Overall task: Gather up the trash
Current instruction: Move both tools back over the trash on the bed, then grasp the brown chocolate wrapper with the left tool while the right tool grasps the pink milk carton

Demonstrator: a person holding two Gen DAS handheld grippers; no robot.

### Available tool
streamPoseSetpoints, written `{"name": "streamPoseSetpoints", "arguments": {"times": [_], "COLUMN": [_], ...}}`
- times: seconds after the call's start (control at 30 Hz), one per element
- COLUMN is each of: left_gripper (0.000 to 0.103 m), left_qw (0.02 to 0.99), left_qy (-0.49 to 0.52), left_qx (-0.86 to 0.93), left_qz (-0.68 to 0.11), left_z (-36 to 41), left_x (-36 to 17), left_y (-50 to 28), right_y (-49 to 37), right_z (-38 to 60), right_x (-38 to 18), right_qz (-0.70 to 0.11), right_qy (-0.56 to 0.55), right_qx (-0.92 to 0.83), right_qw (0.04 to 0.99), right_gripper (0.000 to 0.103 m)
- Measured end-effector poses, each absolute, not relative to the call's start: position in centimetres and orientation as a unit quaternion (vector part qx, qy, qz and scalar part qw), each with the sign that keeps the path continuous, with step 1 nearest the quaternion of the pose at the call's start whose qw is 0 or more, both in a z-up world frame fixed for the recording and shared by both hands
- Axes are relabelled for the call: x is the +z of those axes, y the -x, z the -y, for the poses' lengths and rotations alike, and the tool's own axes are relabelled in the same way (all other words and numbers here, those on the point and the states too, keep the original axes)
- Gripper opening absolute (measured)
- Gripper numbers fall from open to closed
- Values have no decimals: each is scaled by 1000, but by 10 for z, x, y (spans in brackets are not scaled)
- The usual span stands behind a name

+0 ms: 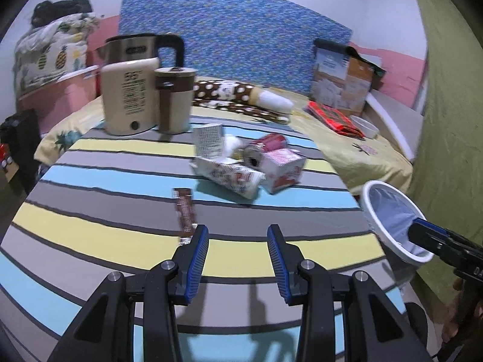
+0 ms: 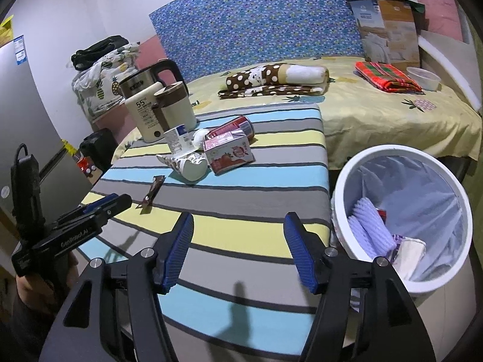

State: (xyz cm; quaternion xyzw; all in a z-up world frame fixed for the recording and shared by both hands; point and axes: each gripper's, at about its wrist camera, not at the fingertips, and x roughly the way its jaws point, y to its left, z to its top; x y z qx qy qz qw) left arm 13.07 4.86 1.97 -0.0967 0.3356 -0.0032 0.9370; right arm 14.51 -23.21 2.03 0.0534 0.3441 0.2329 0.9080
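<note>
Surface: striped cloth in grey, yellow and blue lay over the table.
Trash: carton, can and paper cup were heaped at 12 o'clock of both tongs; a brown sachet lay nearer.
Bin: white bin stood off the table edge at 3 o'clock, holding wrappers.
Room: kettle, bed, blue patterned board behind.
Left gripper: narrow gap, empty.
Right gripper: wide, empty.

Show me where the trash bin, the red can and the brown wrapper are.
trash bin (image 2: 341, 181), right wrist view, on its white rim.
red can (image 2: 238, 123), right wrist view, on its side wall.
brown wrapper (image 1: 185, 211), left wrist view, on its middle.
</note>
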Motion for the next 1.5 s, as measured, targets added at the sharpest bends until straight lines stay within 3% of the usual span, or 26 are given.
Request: {"name": "streamPoseSetpoints", "arguments": {"times": [0.67,0.8,1.2,1.5], "left_gripper": [40,20,20,20], "left_qw": [902,901,913,916], "left_qy": [130,110,137,157], "left_qx": [48,57,25,24], "left_qz": [-409,-417,-383,-369], "left_z": [-89,-89,-109,-120], "left_x": [-35,-35,-27,-25], "left_y": [-199,-208,-210,-205], "right_y": [-191,-208,-251,-249], "right_z": [193,177,136,174], "right_x": [18,15,-5,-7], "right_qz": [-357,-361,-385,-394], "right_qy": [-33,-24,1,-1], "right_qx": [237,237,216,147], "right_qw": [903,902,897,907], "right_gripper": [63,63,63,63]}}
